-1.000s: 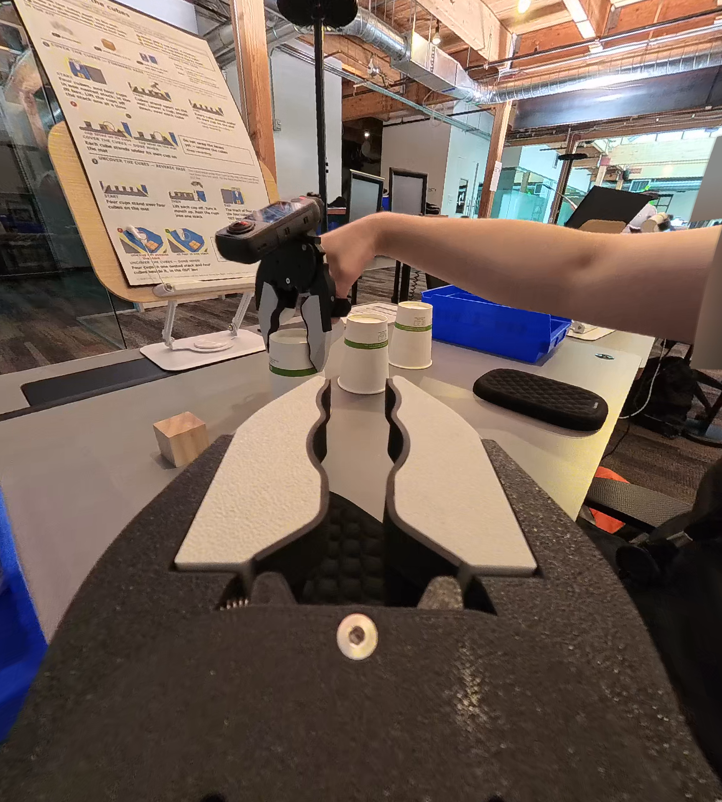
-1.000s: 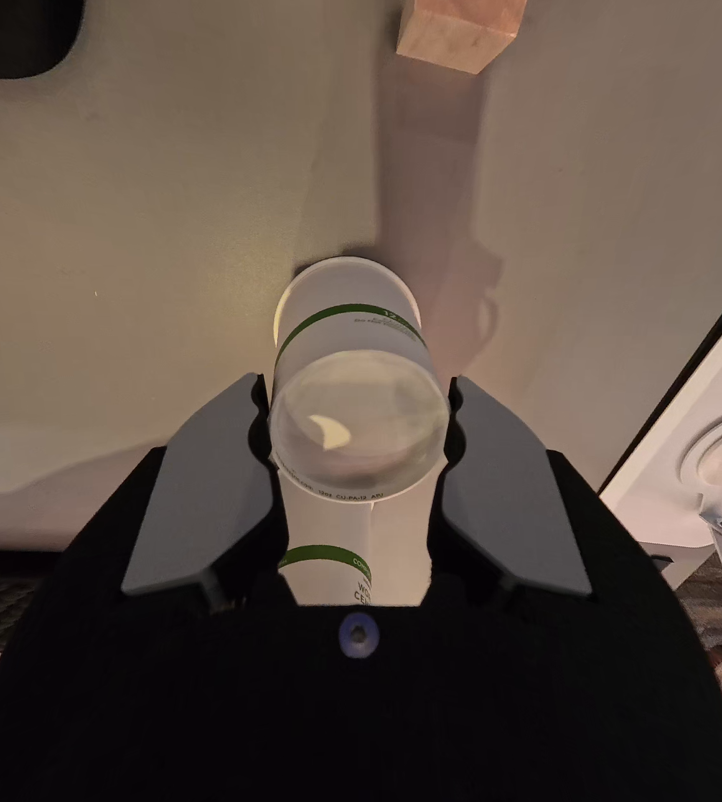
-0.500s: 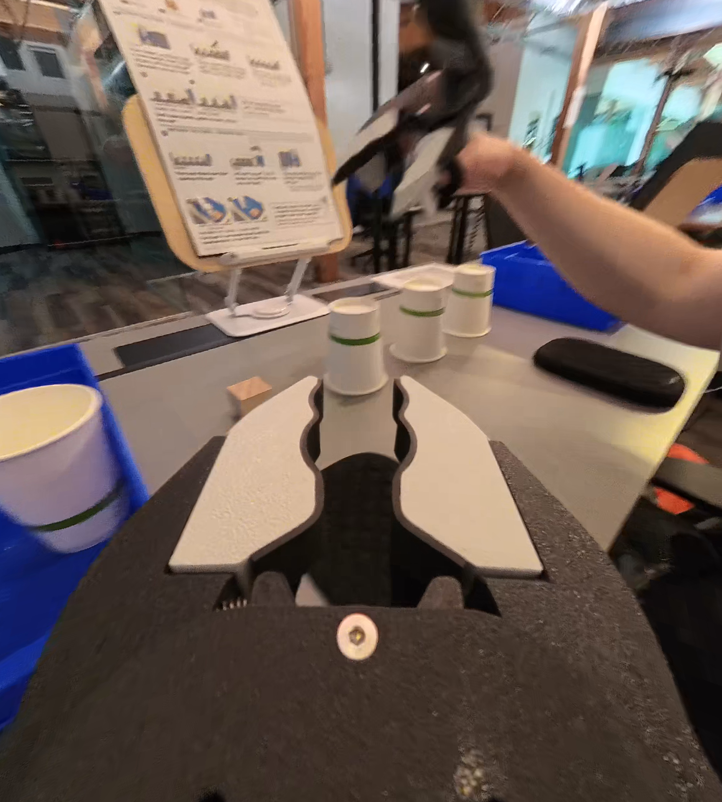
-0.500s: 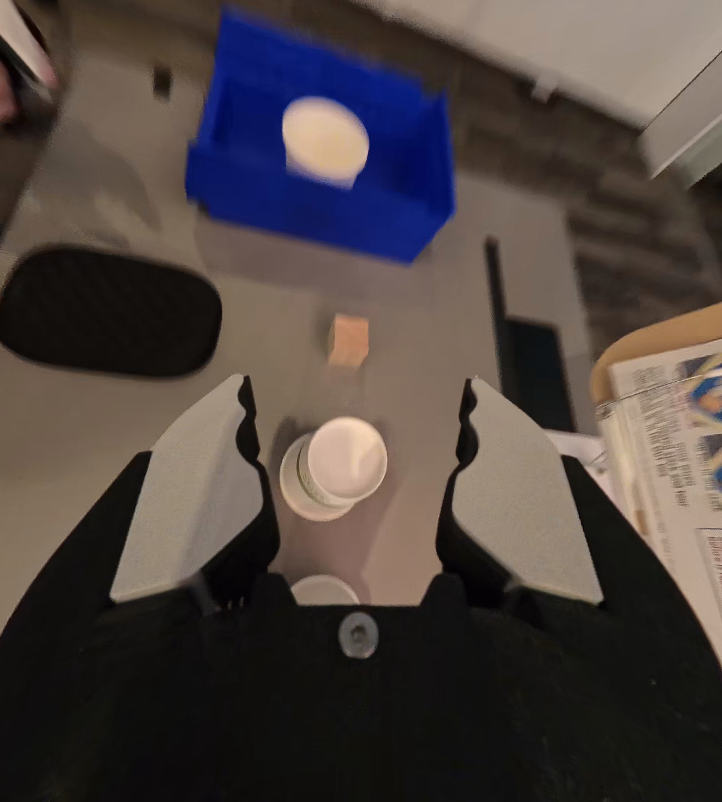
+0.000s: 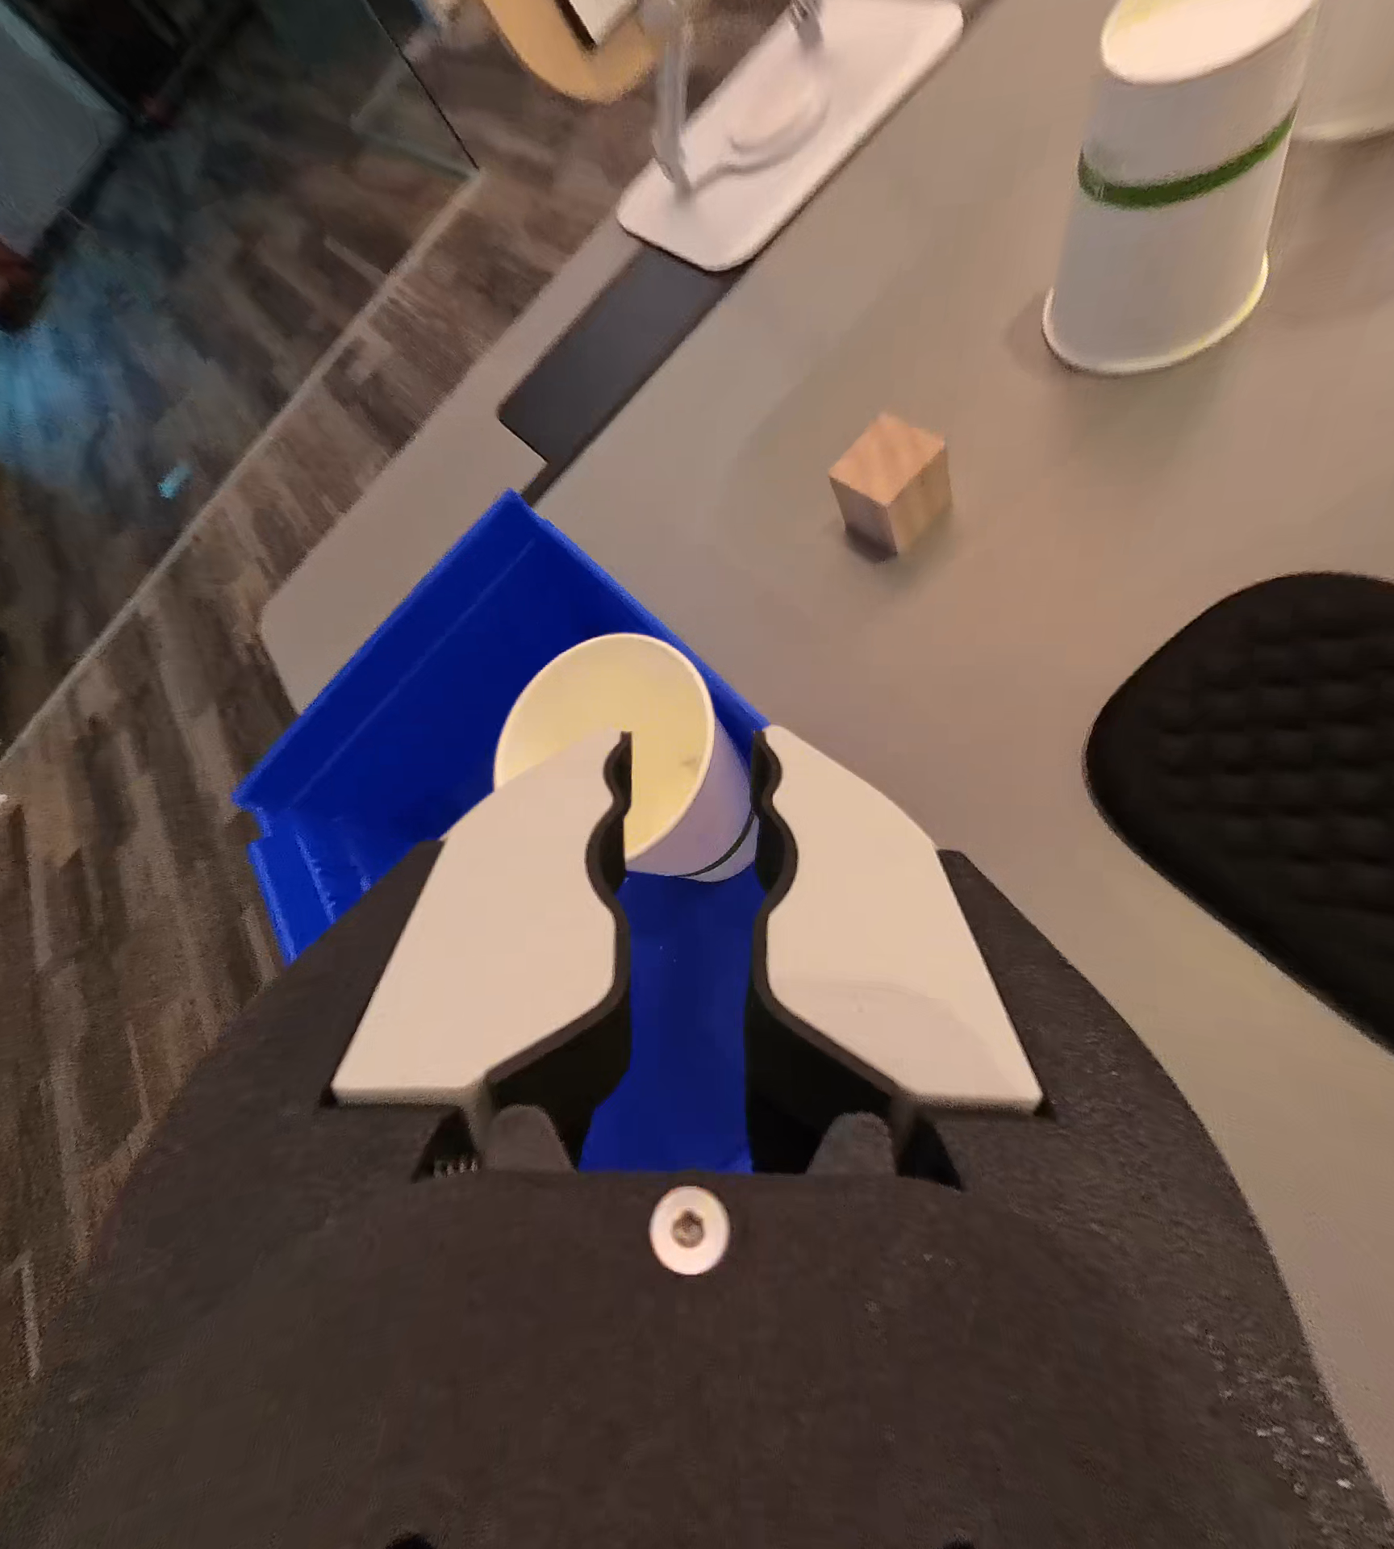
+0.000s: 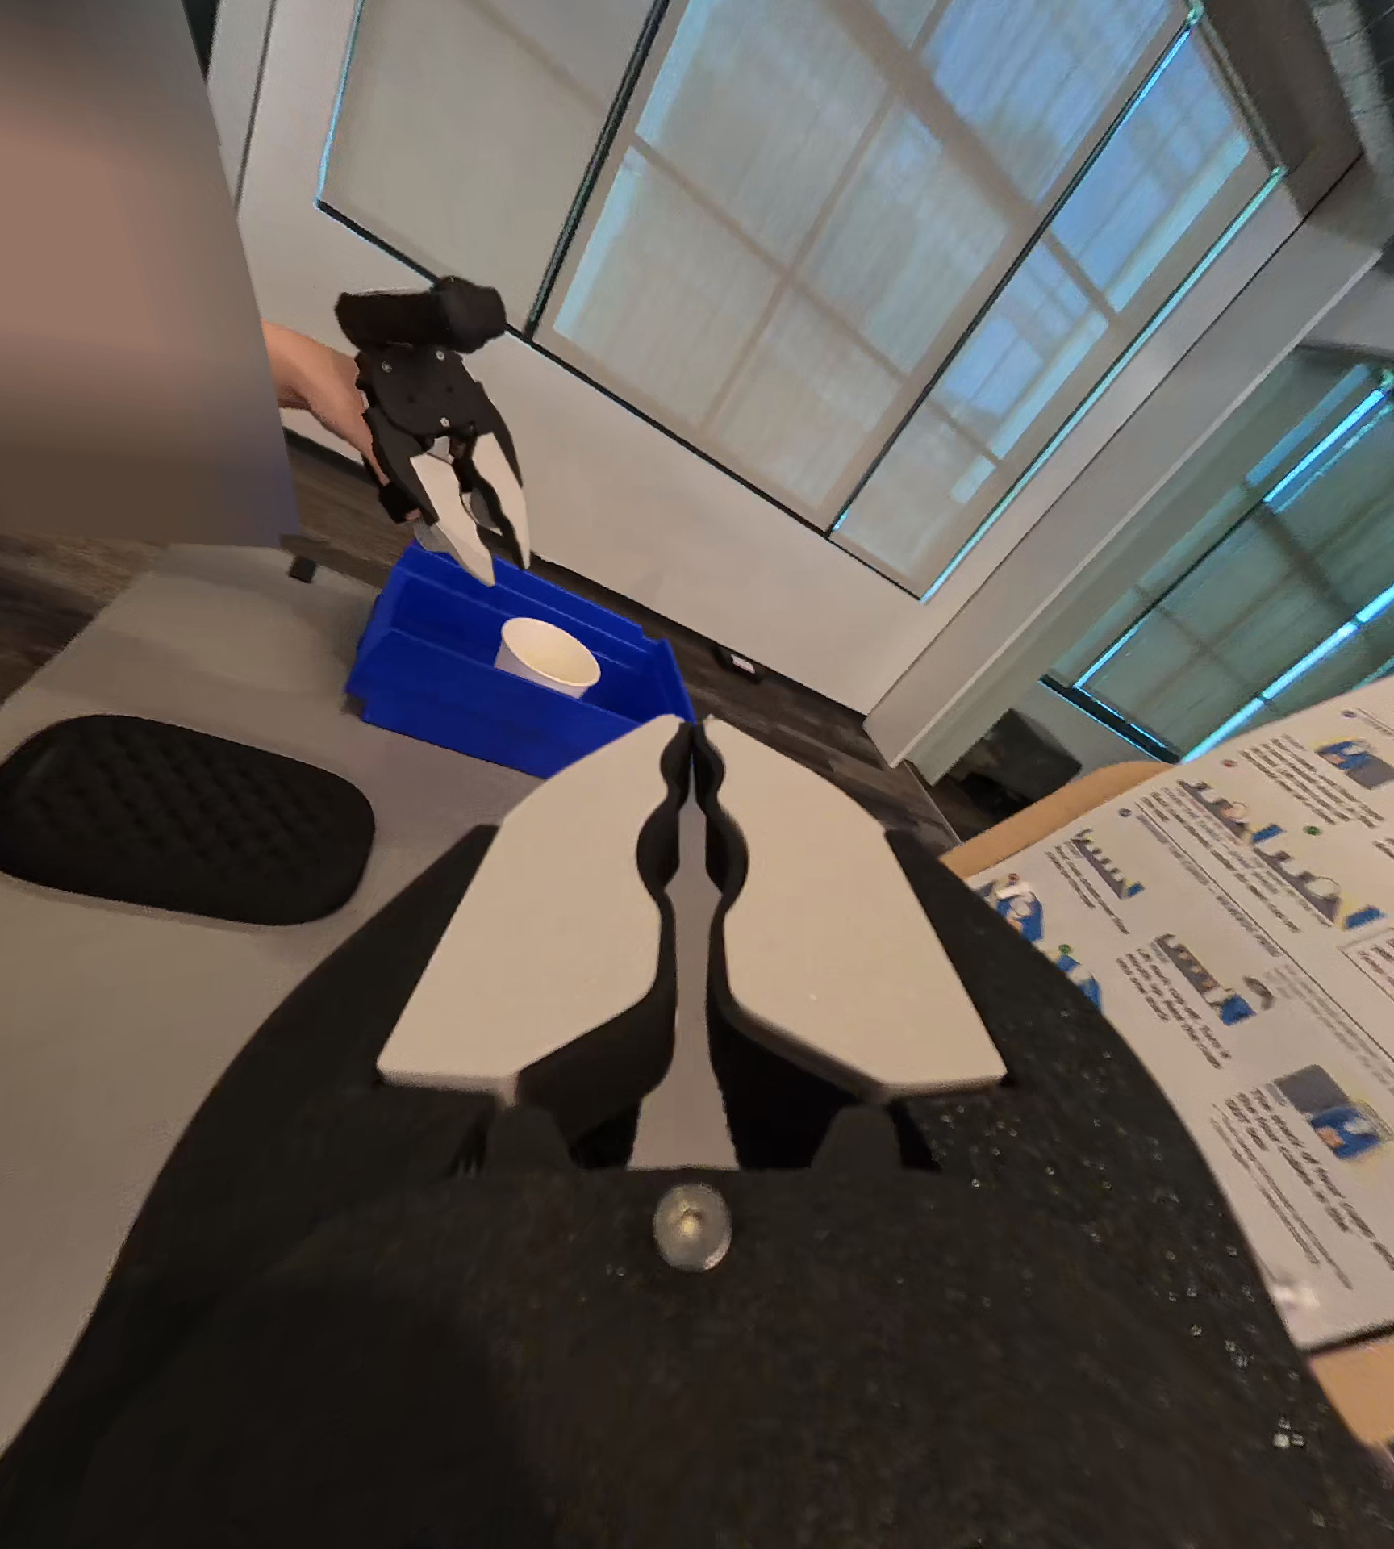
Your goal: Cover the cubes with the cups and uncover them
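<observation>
A white paper cup [image 5: 593, 729] with a green band stands mouth up in a blue bin [image 5: 425, 670] at the table's left end. My left gripper [image 5: 692, 746] is open and empty, hanging over the bin just above the cup. A bare wooden cube [image 5: 891, 482] sits on the grey table [image 5: 844, 670]. An upside-down cup [image 5: 1163, 193] stands beyond it. My right gripper [image 6: 692, 733] is shut and empty, raised above the table. The right wrist view shows the left gripper [image 6: 501, 570] over the bin [image 6: 509, 721] and the cup [image 6: 547, 658].
A black padded rest [image 5: 1297, 805] lies on the table near the front edge, also in the right wrist view [image 6: 166, 817]. An instruction sheet on a wooden board [image 6: 1264, 964] stands at the back on a white stand base [image 5: 777, 126]. The floor drops off left of the bin.
My right gripper let go of the upside-down cup, lifted away and shut. My left gripper swung left and down over the blue bin with the cup.
</observation>
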Demonstrator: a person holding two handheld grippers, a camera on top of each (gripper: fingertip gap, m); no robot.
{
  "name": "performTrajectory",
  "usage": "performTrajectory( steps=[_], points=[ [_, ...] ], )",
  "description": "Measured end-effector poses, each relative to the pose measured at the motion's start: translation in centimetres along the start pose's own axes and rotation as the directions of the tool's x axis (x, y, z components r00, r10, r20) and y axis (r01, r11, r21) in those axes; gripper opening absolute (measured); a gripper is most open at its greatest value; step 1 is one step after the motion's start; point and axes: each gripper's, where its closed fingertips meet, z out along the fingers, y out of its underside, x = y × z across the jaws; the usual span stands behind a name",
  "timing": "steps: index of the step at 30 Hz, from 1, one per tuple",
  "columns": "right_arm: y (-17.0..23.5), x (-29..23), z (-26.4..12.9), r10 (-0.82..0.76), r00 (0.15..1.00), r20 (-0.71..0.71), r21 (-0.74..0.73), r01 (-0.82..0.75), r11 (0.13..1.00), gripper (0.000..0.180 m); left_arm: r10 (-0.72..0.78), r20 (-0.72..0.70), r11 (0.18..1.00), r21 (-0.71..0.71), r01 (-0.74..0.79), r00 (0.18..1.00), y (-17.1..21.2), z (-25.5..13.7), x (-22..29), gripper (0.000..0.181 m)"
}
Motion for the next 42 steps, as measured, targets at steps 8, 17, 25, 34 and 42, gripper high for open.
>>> performTrajectory(
  steps=[8,17,25,34,42],
  points=[
    [1.5,1.5,-2.8,0.034,0.999,-0.039,-0.051,-0.036,0.998,0.007,0.181,-0.153,0.923,-0.314,-0.221,0.972,3.7,4.5,0.0,0.021],
    [2.1,2.2,-4.0,0.055,0.997,-0.049,-0.052,-0.057,0.997,0.007,0.21,-0.227,0.832,-0.47,-0.296,0.951,6.1,6.3,0.5,0.011],
    [3.8,2.0,-3.2,0.062,0.998,-0.024,-0.111,-0.064,0.992,0.007,0.163,-0.132,0.876,-0.436,-0.205,0.978,5.6,4.4,-1.1,0.002],
    [3.5,-0.8,2.2,0.093,0.991,0.092,-0.02,-0.092,0.996,0.019,-0.036,-0.122,0.89,0.447,0.087,0.992,-11.5,-6.3,2.8,0.002],
    [1.6,-6.0,8.3,0.03,0.989,0.145,0.09,-0.043,0.995,0.08,0.084,-0.332,0.64,0.741,0.205,0.939,-17.9,-8.7,14.3,0.002]
  ],
)
